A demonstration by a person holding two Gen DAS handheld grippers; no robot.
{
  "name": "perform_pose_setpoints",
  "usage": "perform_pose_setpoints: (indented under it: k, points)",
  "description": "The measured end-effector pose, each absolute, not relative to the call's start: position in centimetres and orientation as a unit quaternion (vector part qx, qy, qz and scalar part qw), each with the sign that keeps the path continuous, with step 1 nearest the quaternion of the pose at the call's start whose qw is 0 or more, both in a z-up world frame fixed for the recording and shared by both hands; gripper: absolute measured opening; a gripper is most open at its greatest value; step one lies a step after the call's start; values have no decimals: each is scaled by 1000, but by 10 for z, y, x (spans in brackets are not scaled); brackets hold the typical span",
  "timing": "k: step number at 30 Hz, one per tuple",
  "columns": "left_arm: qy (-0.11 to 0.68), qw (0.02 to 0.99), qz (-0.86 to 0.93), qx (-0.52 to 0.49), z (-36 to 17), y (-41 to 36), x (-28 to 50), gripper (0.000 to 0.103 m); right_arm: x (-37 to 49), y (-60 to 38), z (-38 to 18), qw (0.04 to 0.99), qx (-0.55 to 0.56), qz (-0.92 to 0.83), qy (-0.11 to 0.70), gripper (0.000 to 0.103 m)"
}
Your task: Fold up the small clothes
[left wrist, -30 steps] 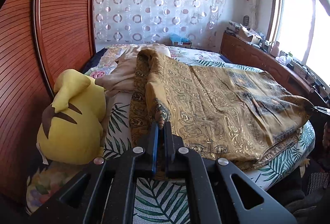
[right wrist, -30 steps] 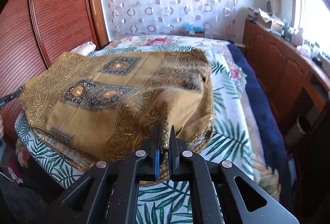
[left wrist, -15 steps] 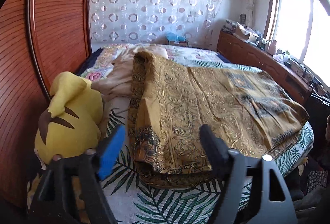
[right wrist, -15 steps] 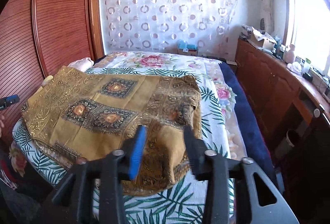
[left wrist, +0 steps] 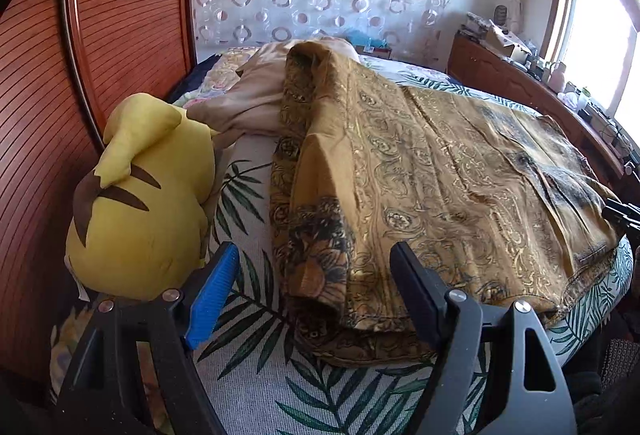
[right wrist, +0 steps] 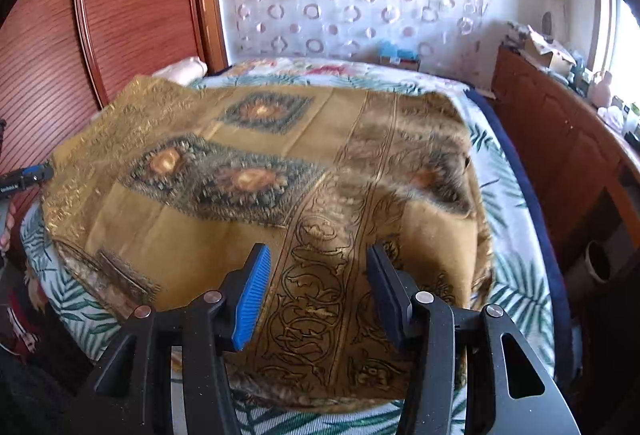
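Fingers of the left gripper stand wide, the right gripper opening, over unlabelled gold cloth.

From my right wrist view, the mustard-gold patterned cloth is smearing with motion blur, and its near edge is hiding behind the gripper frame. At the left border, only a blue-tipped sliver of the left gripper is showing. On the brown wooden sideboard, the clutter is staying too small to identify.
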State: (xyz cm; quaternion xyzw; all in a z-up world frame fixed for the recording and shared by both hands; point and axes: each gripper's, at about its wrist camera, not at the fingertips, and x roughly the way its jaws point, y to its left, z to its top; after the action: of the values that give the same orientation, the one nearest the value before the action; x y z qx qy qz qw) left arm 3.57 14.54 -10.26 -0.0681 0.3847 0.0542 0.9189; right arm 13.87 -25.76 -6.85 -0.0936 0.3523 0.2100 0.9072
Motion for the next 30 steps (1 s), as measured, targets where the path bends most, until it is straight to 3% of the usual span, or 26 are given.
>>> perform_pose_setpoints:
  k: [5, 10, 30]
  points:
    - [392, 915, 57, -73, -108, 148, 36, 78, 143, -255, -83, 907, -97, 199, 359, 52]
    - [397, 913, 60, -76, -112, 151, 37, 78, 134, -250, -90, 916, -106, 192, 335, 59]
    - [398, 911, 54, -96, -118, 157, 40, 79, 128, -256, -96, 919, -86, 202, 328, 65]
